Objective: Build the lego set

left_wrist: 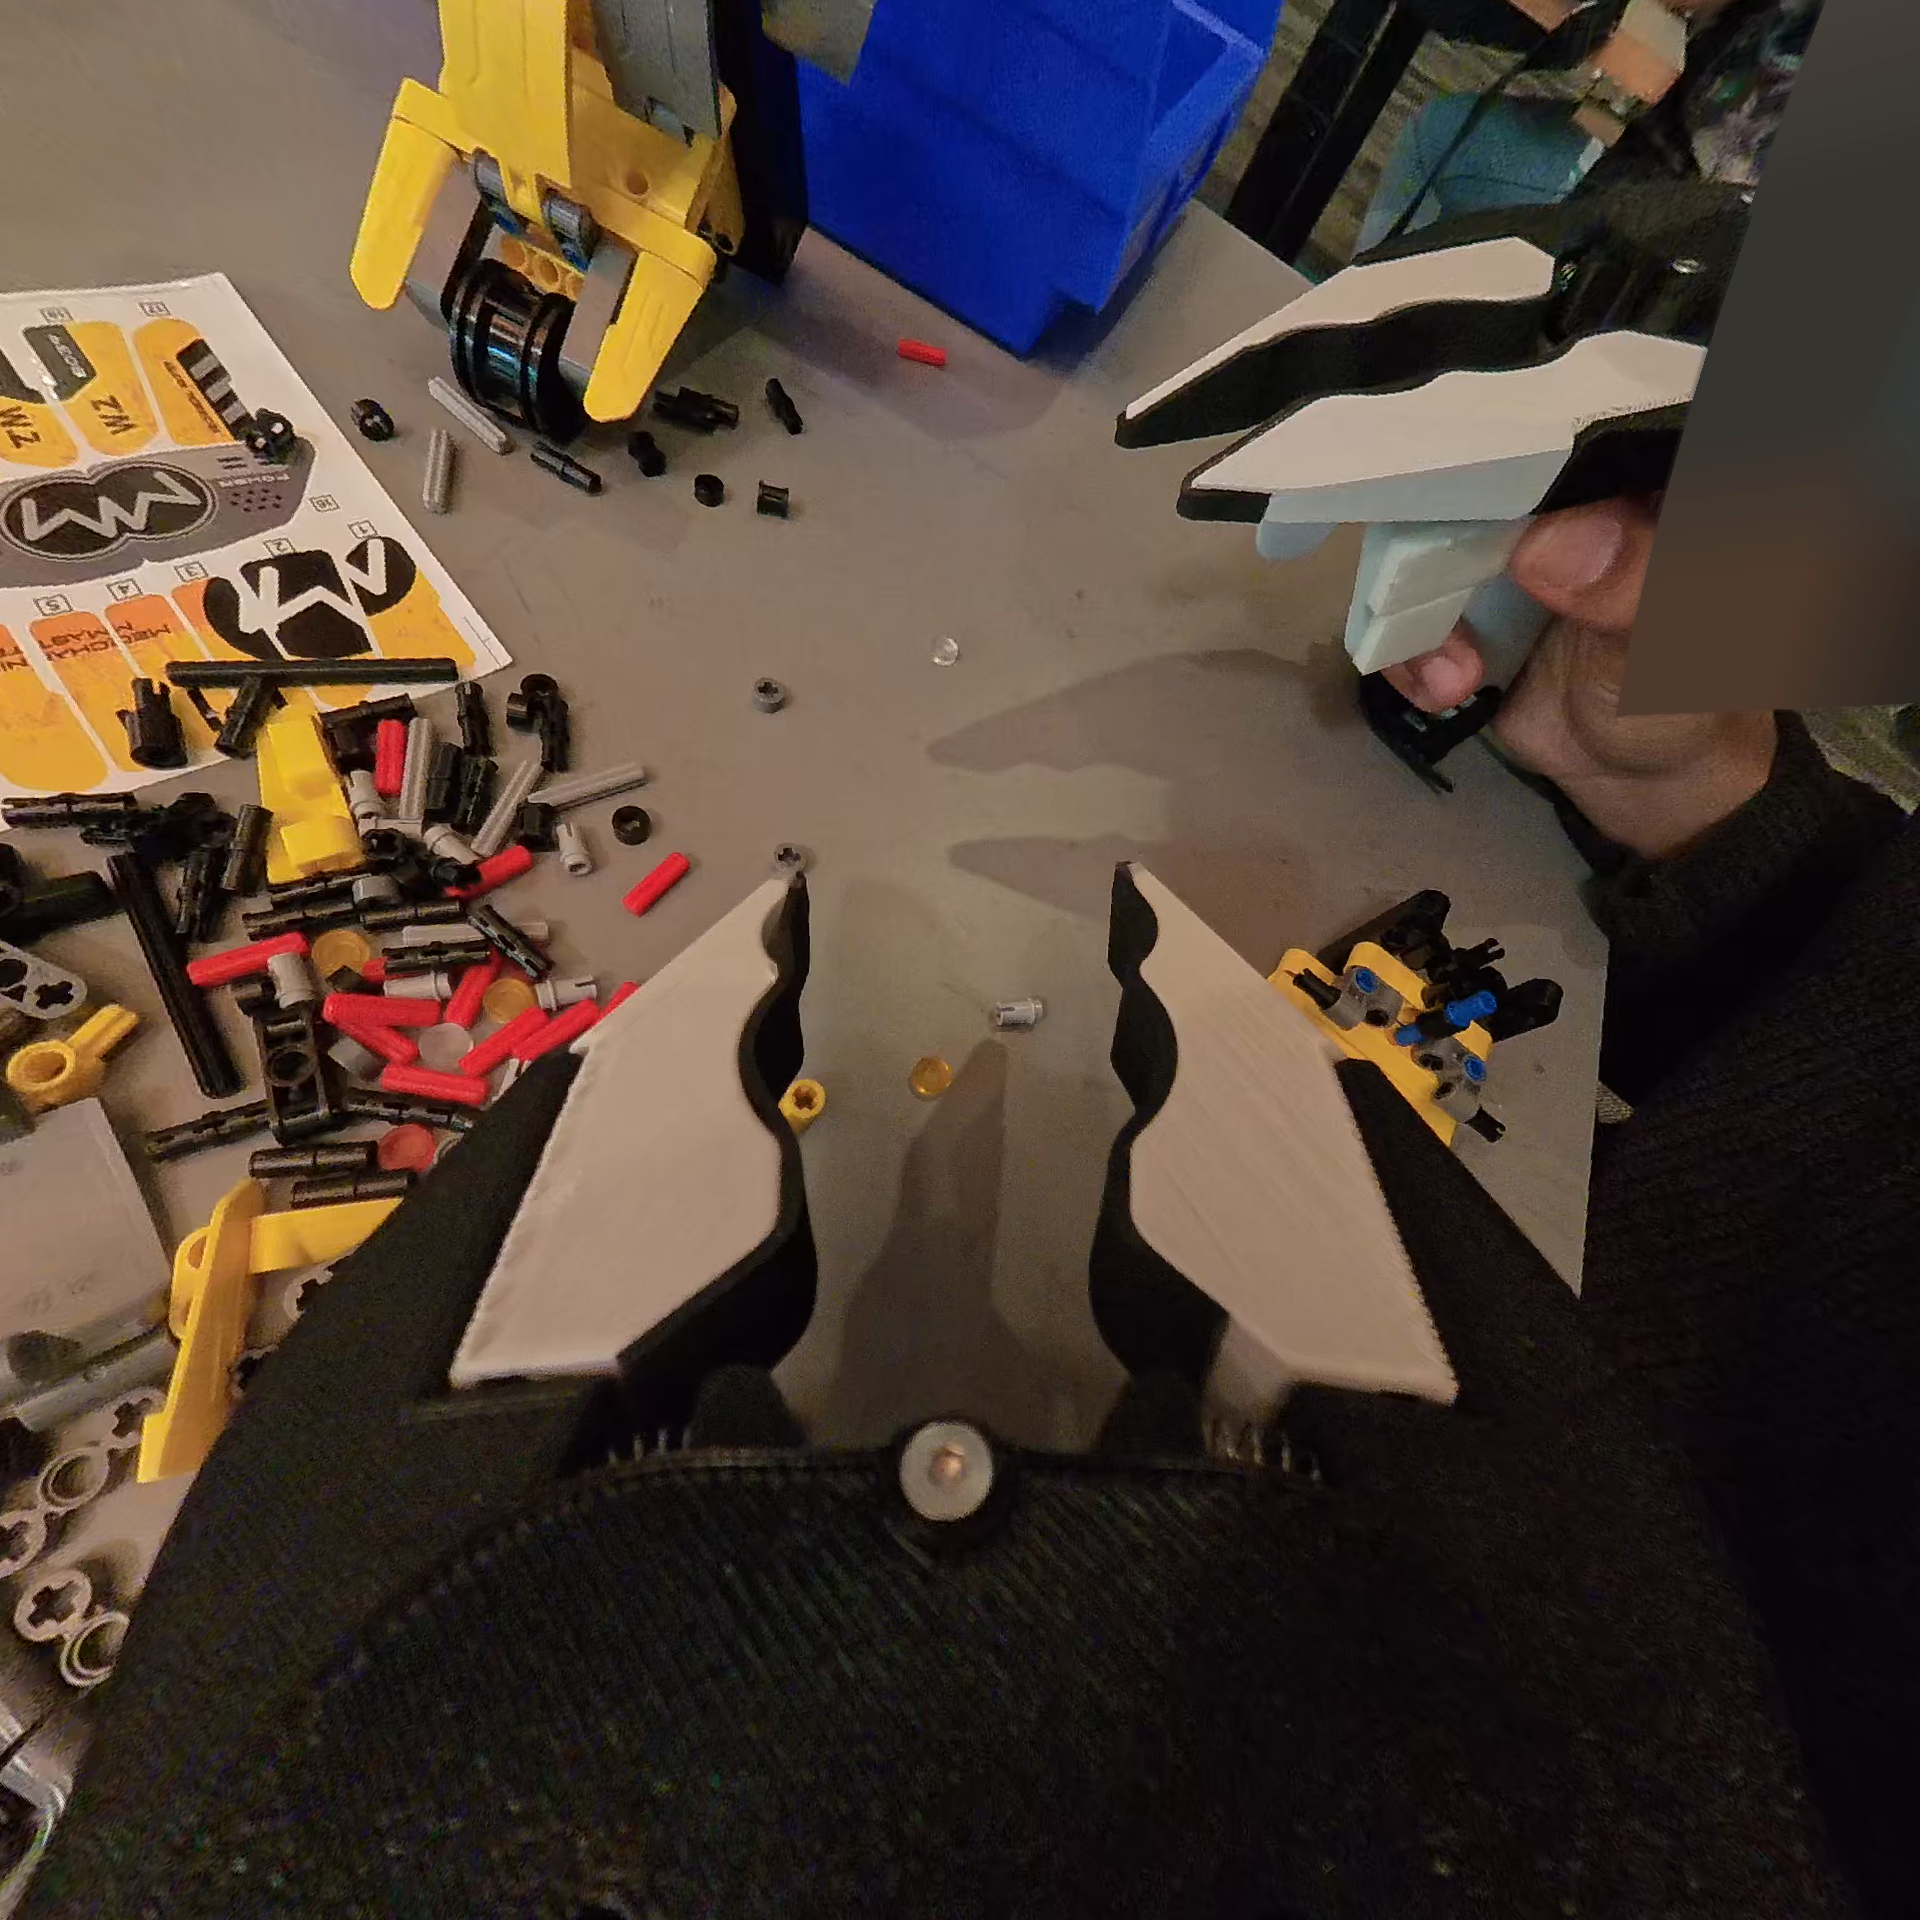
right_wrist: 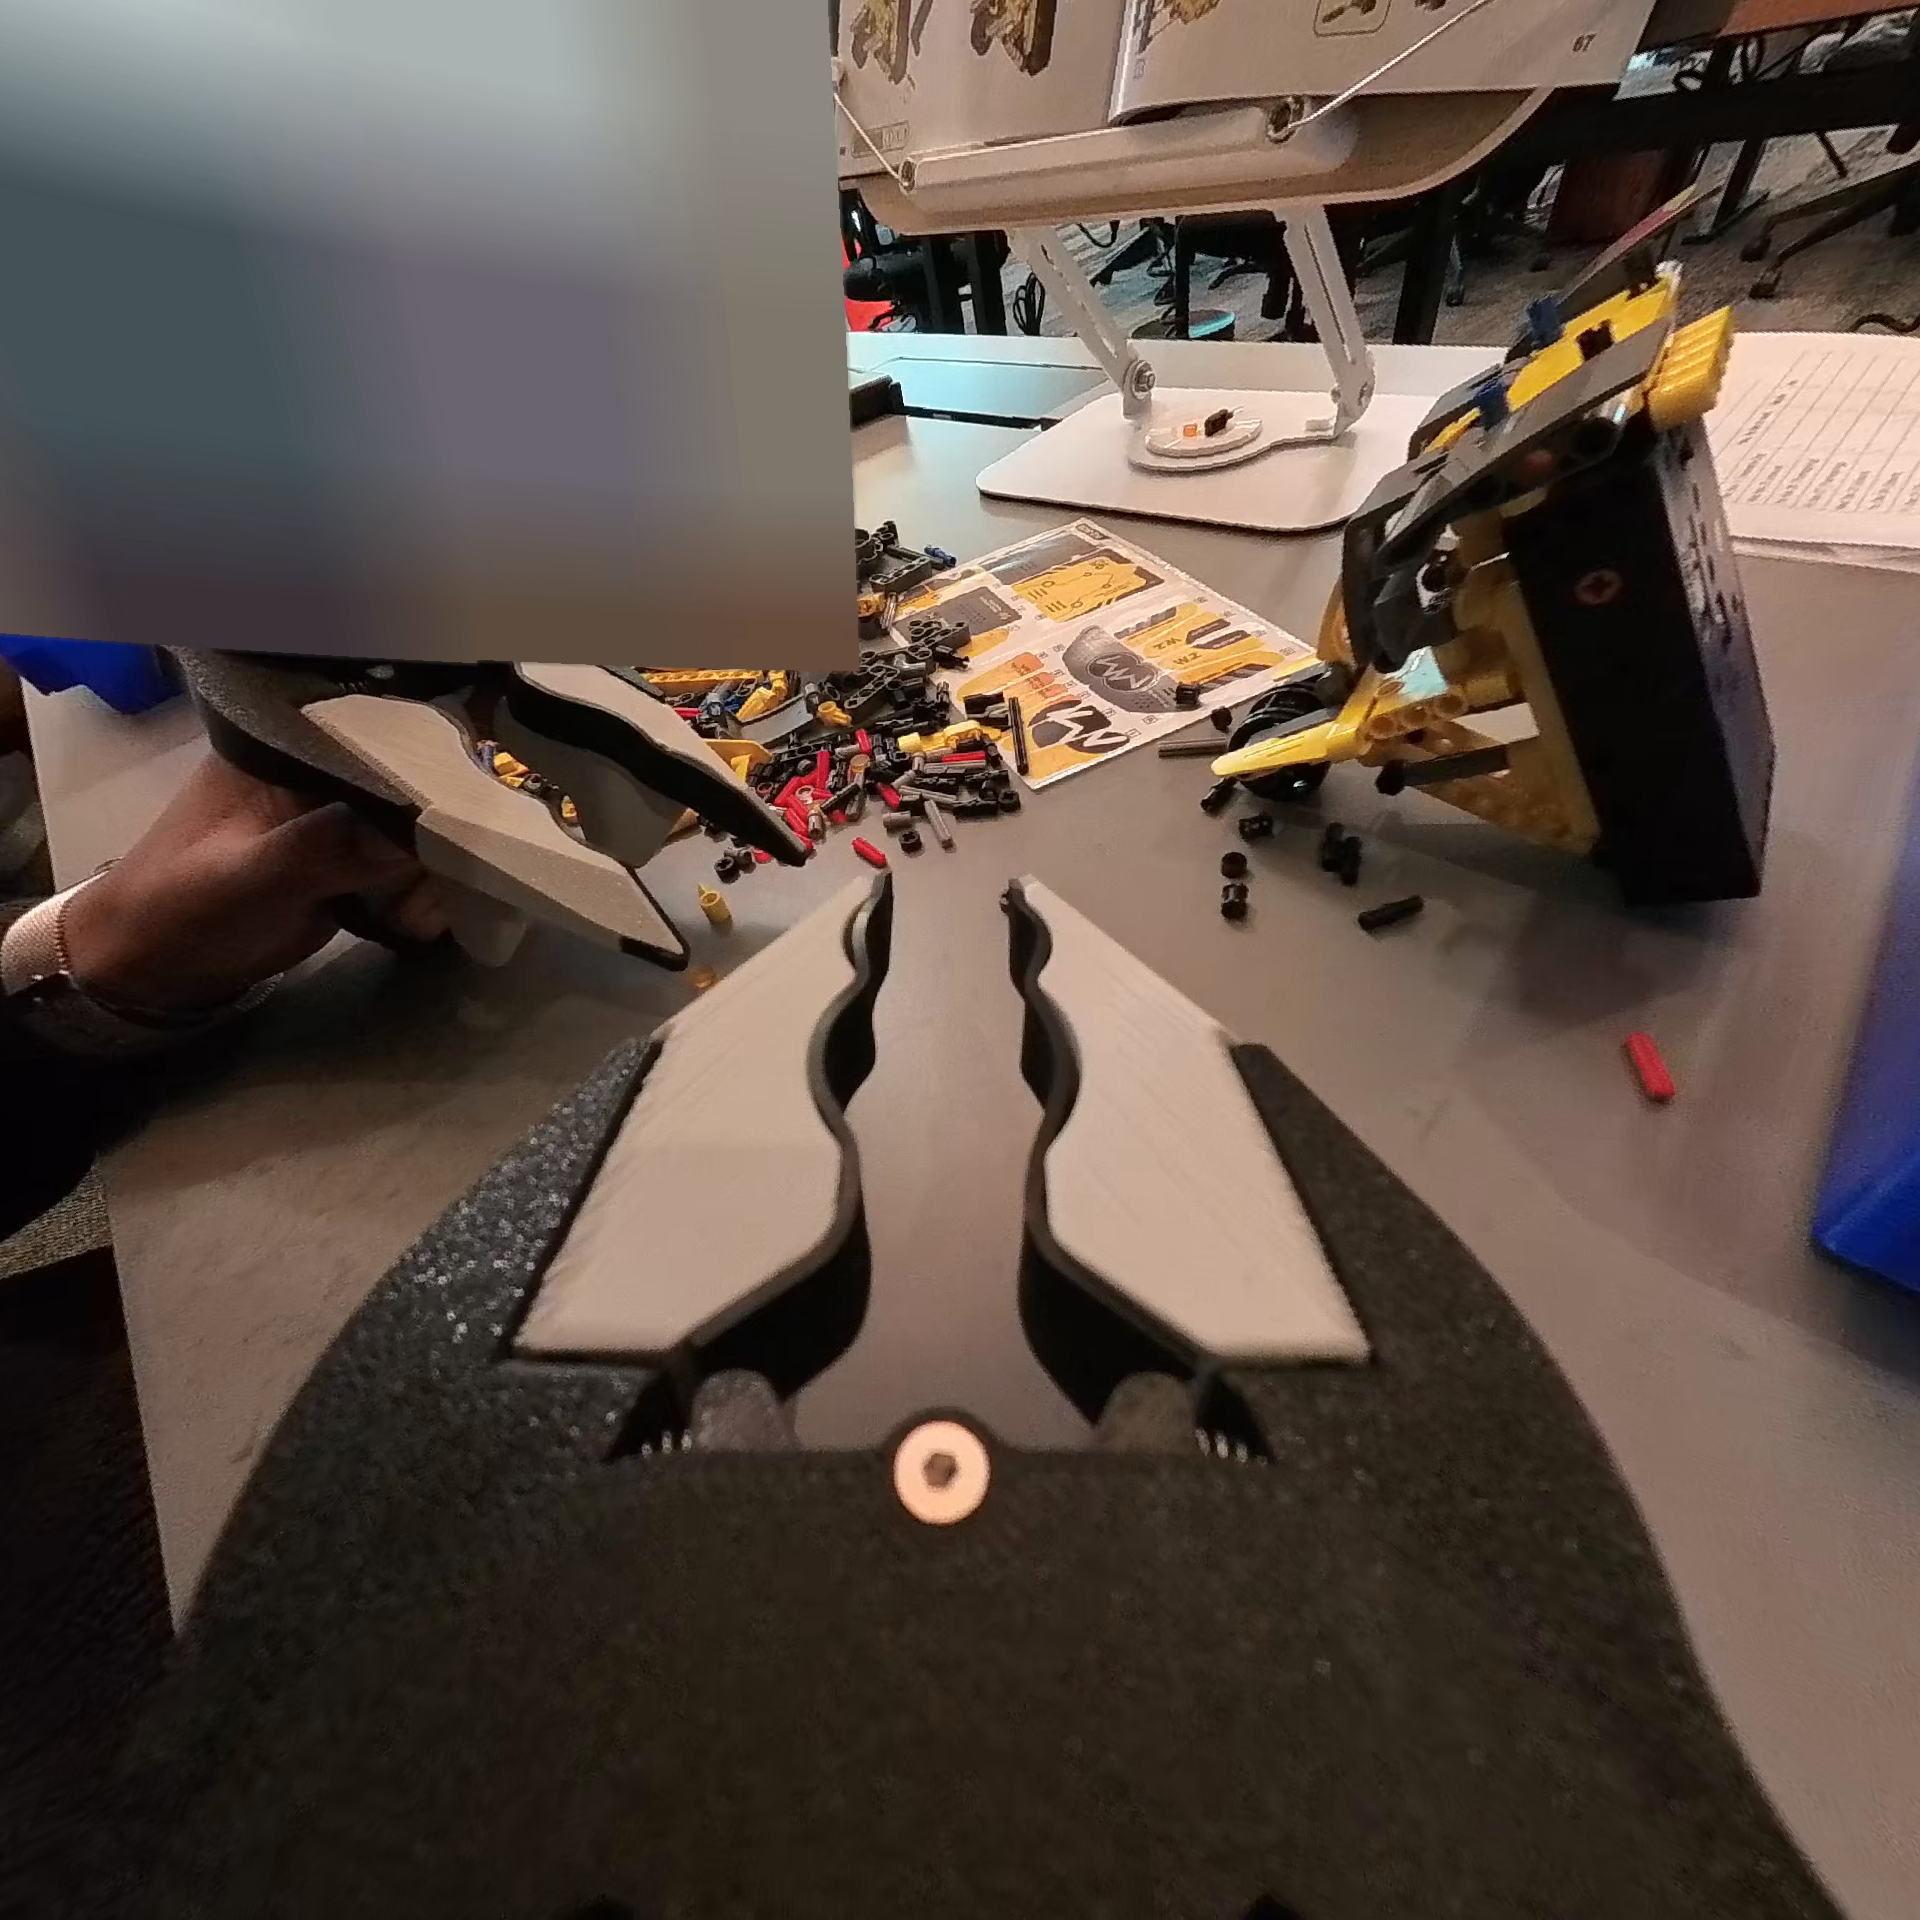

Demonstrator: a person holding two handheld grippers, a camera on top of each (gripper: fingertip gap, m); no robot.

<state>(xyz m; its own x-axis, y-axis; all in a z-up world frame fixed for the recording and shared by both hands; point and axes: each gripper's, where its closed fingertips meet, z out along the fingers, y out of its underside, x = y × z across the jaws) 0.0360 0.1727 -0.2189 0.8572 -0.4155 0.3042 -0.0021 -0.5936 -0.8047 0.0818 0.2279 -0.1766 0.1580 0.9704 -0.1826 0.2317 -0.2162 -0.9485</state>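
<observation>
My left gripper (left_wrist: 961, 878) is open and empty, low over the grey table (left_wrist: 1039, 623). A small grey bush (left_wrist: 790, 857) lies at its left fingertip. A grey pin (left_wrist: 1018, 1011), an orange round stud (left_wrist: 930, 1075) and a small yellow piece (left_wrist: 803, 1101) lie between its fingers. A pile of black, red and grey pins (left_wrist: 395, 935) lies to its left and a small yellow subassembly (left_wrist: 1392, 1018) to its right. My right gripper (right_wrist: 948, 885) is open with a narrow gap and empty, above bare table. It also shows in the left wrist view (left_wrist: 1153, 468). The left gripper (right_wrist: 738, 906) shows in the right wrist view.
A yellow and black model (right_wrist: 1455, 644) leans on a dark block (right_wrist: 1662, 675). A sticker sheet (left_wrist: 208, 520) lies by the pile. A blue bin (left_wrist: 1018, 156) stands at the back. A white stand with a booklet (right_wrist: 1174, 457) is beyond. A red pin (right_wrist: 1649, 1065) lies alone. My hands' fingertips stand some 9 centimeters from each other. The small yellow subassembly (left_wrist: 1392, 1018) is about 8 centimeters from my left fingertips.
</observation>
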